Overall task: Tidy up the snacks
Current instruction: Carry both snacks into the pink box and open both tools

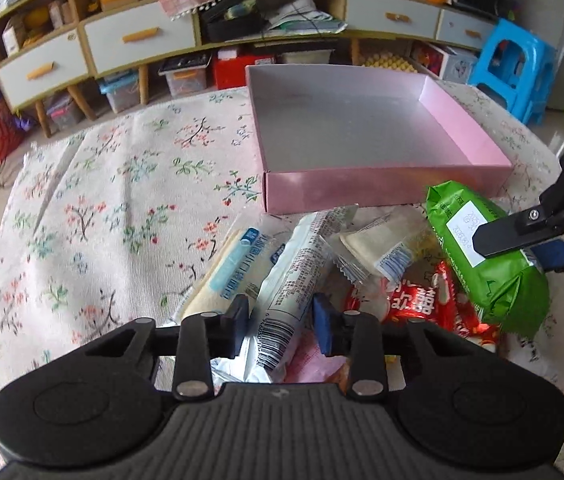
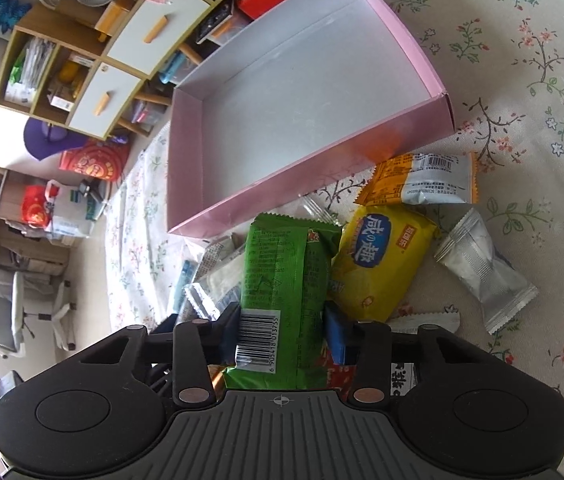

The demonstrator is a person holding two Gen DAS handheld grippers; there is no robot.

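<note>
An empty pink box [image 1: 385, 188] stands on the floral tablecloth, with a pile of snack packets in front of it. My left gripper [image 1: 280, 330] is shut on a long white packet [image 1: 293, 272] that lies in the pile. My right gripper [image 2: 282, 334] is shut on a green packet [image 2: 282, 280], which also shows at the right in the left wrist view [image 1: 481, 264]. The right gripper shows there too [image 1: 521, 240]. A red packet [image 1: 421, 300] lies under the green one. The pink box [image 2: 282, 184] sits just beyond the green packet.
A yellow packet [image 2: 381, 260], an orange and white packet [image 2: 421, 180] and a silver packet [image 2: 481, 272] lie to the right of the green one. A cream wafer packet [image 1: 226, 268] lies at the left. Cabinets [image 1: 122, 40] and a blue stool [image 1: 517, 64] stand beyond the table.
</note>
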